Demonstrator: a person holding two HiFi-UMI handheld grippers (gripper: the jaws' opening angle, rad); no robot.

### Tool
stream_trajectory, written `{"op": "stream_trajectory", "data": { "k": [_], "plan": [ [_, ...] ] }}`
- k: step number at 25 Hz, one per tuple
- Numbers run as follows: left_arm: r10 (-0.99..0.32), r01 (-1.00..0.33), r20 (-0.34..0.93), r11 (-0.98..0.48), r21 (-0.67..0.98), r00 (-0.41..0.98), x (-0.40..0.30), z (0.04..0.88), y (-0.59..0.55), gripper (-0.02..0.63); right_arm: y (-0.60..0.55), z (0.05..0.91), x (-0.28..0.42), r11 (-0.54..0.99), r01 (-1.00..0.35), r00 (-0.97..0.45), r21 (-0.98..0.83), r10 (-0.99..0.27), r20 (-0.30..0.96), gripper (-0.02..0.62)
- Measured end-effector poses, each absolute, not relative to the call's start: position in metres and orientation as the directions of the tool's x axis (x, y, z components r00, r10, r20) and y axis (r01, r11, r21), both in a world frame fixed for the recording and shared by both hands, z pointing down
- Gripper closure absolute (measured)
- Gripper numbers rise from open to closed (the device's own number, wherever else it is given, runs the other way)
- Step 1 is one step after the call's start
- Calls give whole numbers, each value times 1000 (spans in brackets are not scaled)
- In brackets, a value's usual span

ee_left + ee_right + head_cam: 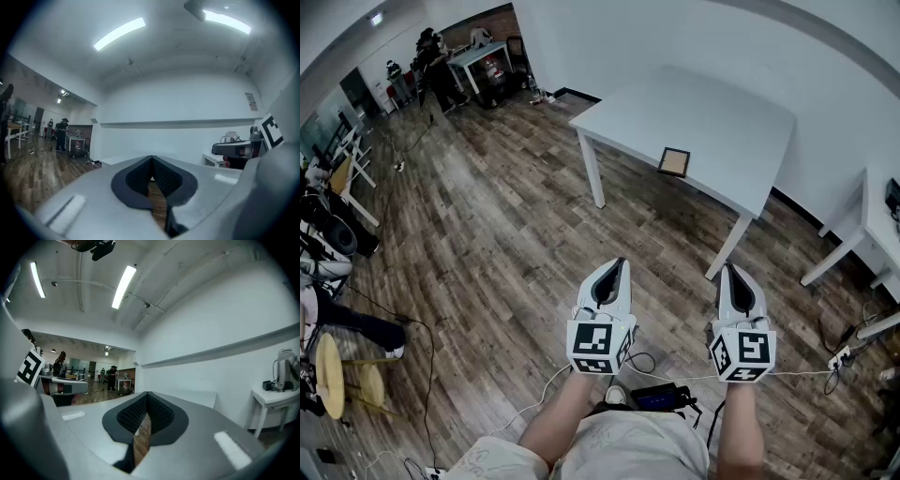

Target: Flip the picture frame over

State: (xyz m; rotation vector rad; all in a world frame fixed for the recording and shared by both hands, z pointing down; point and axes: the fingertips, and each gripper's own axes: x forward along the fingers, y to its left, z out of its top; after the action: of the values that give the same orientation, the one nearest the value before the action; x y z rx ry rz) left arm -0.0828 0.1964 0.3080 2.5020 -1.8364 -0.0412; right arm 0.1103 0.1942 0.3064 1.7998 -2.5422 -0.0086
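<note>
Small dark-rimmed rectangular picture frame (674,161) lies flat by the near edge of the white rectangular table (722,117), well apart from both grippers. Left gripper (612,278) and right gripper (737,286): jaws pressed together, empty. Judgement: step up to the table first, spread one pair, pinch the frame's rim, and steady it with the other.

I have a white bench (712,122) ahead of me, standing on slim white legs (594,174) on a wood-plank floor (487,244), with its far side close to a white wall. The only thing I can make out on its top is a picture frame (674,161). It lies flat just inside the near long edge, roughly midway along it. It has a dark border around a tan middle. I cannot tell which face is up.
</note>
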Motion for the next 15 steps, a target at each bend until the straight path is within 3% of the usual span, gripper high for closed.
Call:
{"op": "stream_trajectory", "data": {
  "k": [15],
  "plan": [
    [-953, -953, 1, -302, 25, 302, -56, 302, 186, 605, 183, 307, 133, 339, -941, -339, 18, -941, 13, 572]
  ]
}}
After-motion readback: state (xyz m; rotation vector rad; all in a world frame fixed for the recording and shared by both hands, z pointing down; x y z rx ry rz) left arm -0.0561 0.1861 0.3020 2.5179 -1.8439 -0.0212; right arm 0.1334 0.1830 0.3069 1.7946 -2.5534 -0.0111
